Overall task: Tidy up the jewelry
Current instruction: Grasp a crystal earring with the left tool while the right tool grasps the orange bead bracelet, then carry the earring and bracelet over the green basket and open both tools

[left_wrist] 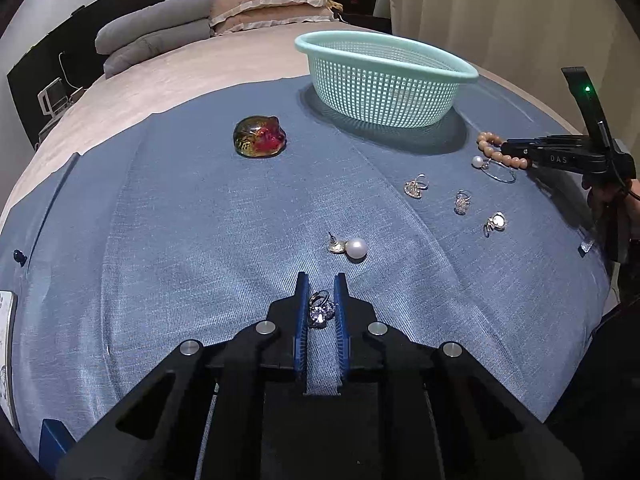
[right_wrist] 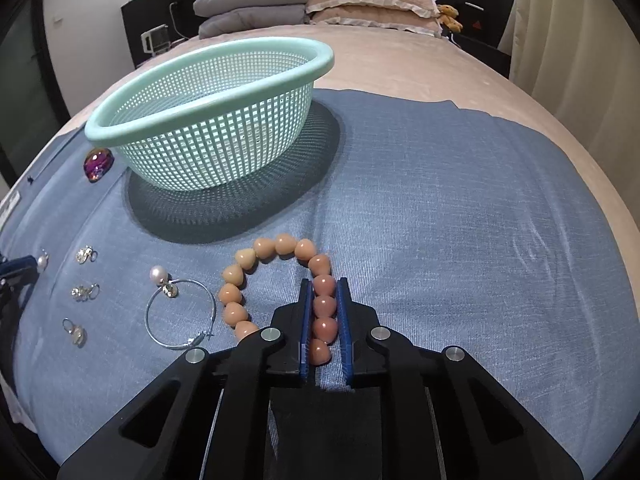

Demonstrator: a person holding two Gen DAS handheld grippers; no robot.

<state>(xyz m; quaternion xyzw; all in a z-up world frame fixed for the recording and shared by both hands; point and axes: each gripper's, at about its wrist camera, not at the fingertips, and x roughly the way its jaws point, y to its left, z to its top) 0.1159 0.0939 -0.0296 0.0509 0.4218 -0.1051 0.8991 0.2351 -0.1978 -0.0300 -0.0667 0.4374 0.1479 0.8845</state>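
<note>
Both grippers are working down on the blue cloth (left_wrist: pixel 160 208) spread over the bed. The left gripper (left_wrist: pixel 322 280) is closing its fingers to a narrow gap around a ring with a big clear stone (left_wrist: pixel 320 310), which is sitting between the blue pads; whether the pads are actually pressing on it I cannot tell. The right gripper (right_wrist: pixel 325 286) is straddling one side of the peach bead bracelet (right_wrist: pixel 276 280), its fingers narrowed so that the beads are filling the gap and seem to be touching the pads, so it looks to be taking hold. The bracelet is lying flat just in front of the green basket (right_wrist: pixel 120 130), beside a thin hoop earring (right_wrist: pixel 180 314). Three small rings (left_wrist: pixel 460 202) and a pearl earring (left_wrist: pixel 347 246) are lying loose on the cloth, and a red glass stone (left_wrist: pixel 259 136) is sitting to the basket's left. The ring is probably light, hard and slick, likely to twist or pop out unless it is pinched across the band. The bracelet should be limp once lifted, its free beads drooping and swinging, so gripping across a bead or two seems sensible.
</note>
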